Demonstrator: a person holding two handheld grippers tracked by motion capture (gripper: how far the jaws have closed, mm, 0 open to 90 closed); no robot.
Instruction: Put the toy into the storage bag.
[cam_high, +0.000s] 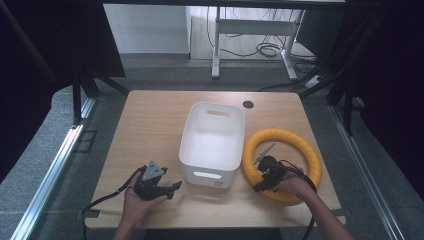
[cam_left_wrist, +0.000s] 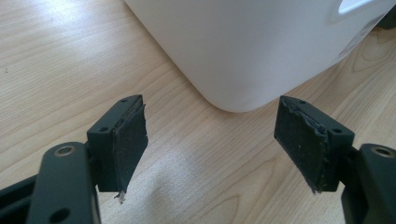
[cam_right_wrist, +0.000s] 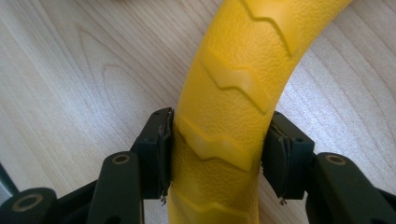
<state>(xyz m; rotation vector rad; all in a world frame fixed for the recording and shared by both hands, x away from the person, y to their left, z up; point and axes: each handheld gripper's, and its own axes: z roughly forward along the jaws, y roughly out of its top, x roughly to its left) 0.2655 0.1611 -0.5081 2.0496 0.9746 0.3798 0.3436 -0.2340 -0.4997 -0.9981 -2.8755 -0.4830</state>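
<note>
Right tool (cam_right_wrist: 217, 154) clamps the yellow ring (cam_right_wrist: 233, 84) (pebbled, chevron-ridged); left tool (cam_left_wrist: 210, 140) gapes empty beside the white bin (cam_left_wrist: 243, 42).

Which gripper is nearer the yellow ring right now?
Right. The right gripper is clamped on the yellow ring; the left gripper sits open across the white bin, away from it.

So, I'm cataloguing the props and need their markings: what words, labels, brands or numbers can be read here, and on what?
None can be read.
White bin: a grey sticker on its wall in the left gripper view, print too blurred to read.
Yellow ring: raised zigzag ridges, no lettering.
Wooden table: no markings.
</note>
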